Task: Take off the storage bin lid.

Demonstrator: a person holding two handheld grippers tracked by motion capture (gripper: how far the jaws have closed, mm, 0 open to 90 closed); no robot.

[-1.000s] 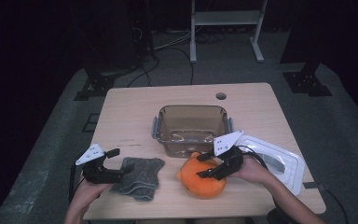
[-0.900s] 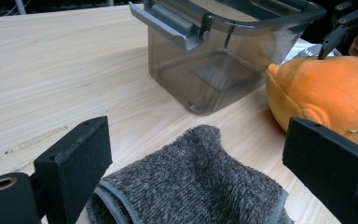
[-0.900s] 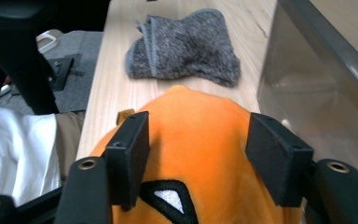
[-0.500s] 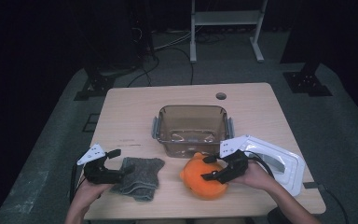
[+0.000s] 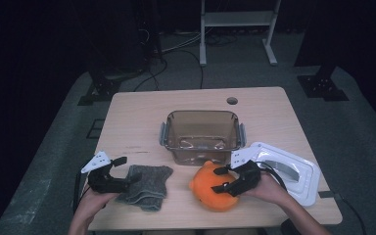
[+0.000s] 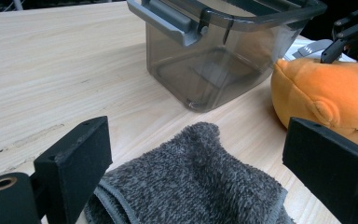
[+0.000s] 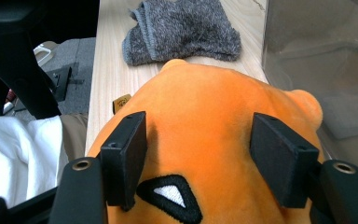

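While the right gripper (image 7: 198,158) sits over the orange plush toy (image 5: 214,188) at the table's (image 5: 137,127) near edge, its jaws have just been opening; the toy lies between them, pads apparently no longer squeezing it, though contact is hard to judge. Left gripper (image 5: 122,172) stands open beside the grey cloth (image 6: 191,186), not gripping. Clear brown bin (image 5: 201,134) stands just behind the toy, white lid (image 5: 286,171) to its right.

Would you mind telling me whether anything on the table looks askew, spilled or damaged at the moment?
Nothing looks spilled or damaged. The grey fleece cloth lies loosely bunched rather than flat, and the white lid sits off the clear plastic container, angled near the table's right edge. The orange plush toy looks intact.
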